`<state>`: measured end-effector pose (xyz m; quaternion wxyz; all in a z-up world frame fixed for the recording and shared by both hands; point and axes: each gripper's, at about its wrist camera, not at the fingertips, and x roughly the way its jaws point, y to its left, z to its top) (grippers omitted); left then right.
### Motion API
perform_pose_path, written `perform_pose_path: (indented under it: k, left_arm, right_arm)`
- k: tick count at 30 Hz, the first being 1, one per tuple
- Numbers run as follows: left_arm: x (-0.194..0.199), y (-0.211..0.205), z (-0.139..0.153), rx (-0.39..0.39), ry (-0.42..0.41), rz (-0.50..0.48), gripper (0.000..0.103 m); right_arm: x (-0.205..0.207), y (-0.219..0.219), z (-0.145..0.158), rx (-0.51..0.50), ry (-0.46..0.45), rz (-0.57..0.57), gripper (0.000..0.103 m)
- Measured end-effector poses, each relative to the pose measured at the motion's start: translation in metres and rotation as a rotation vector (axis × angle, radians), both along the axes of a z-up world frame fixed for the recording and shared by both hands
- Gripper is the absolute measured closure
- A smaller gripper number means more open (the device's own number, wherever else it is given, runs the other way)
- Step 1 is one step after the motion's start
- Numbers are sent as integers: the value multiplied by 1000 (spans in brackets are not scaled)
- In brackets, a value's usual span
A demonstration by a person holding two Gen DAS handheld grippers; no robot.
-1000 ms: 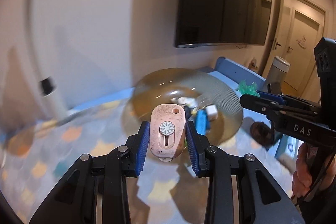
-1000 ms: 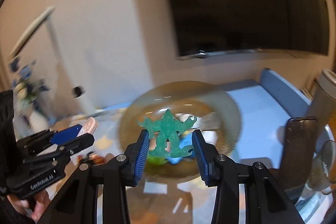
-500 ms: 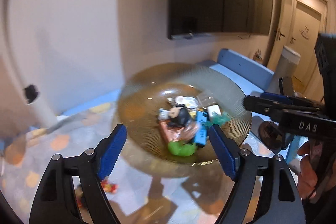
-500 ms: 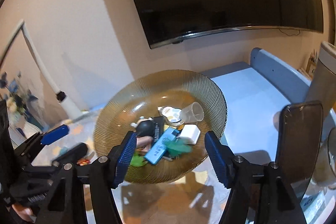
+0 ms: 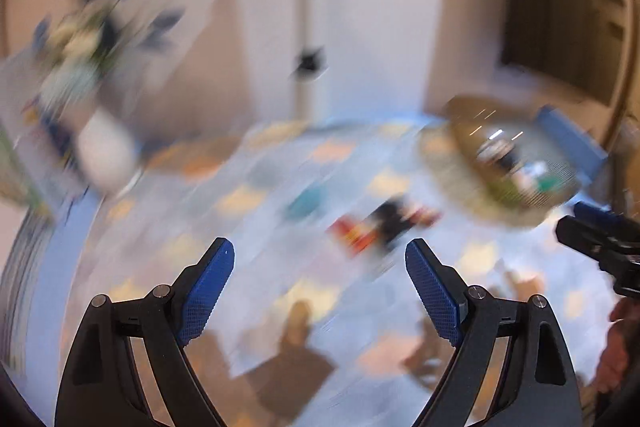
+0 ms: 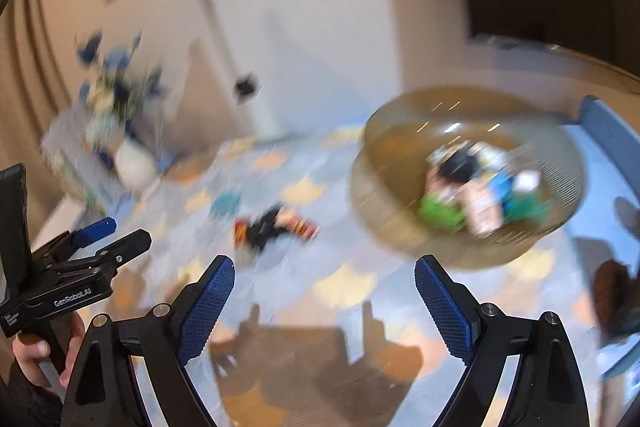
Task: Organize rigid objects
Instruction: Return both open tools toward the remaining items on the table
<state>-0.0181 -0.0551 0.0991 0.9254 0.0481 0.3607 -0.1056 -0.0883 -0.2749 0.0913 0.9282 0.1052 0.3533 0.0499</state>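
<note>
Both pairs of tongs stand wide apart with nothing between the blue pads; the left gripper (image 5: 320,279) has just been opening and hangs empty over the patterned tablecloth (image 5: 248,203), and the right gripper (image 6: 324,291) has likewise just been opening and grips nothing; everything beyond the fingers is smeared with blur, so small details are hard to make out. The amber glass bowl (image 6: 400,211) sits on the table off to the right of both grippers, and inside it lies a jumble of small toys (image 6: 476,195), green, blue, pink and black among them; I cannot tell one piece from another. On the cloth to the left of the bowl, well apart from it, lies a small black and red toy (image 6: 272,225), ahead of the open fingers. Farther back on the left stands a white vase of blue flowers (image 6: 120,131).
</note>
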Motion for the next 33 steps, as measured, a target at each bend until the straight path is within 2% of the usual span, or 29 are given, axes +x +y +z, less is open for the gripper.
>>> perform_pose_path:
  k: [3, 5, 8, 9, 11, 20, 33]
  left_arm:
    - [-2, 28, -38, -42, 69, 35, 16]
    - [-2, 40, -58, -84, 104, 50, 16]
    - [-2, 42, -76, -101, 125, 75, 16]
    - [0, 42, -78, -107, 143, 75, 16]
    - [-1, 43, -77, -118, 128, 73, 16]
    - [-2, 39, -78, -102, 128, 55, 16]
    - [1, 40, -81, -104, 148, 56, 15]
  right_arm:
    - [10, 29, -35, -56, 60, 37, 12]
    - [11, 38, -47, -89, 68, 40, 12]
    - [10, 39, -62, -119, 62, 35, 12]
    - [10, 40, -68, -126, 74, 27, 12]
    - [16, 42, -72, -145, 105, 20, 12]
    - [14, 66, -73, -276, 85, 61, 12]
    - [18, 64, -77, -268, 112, 55, 12]
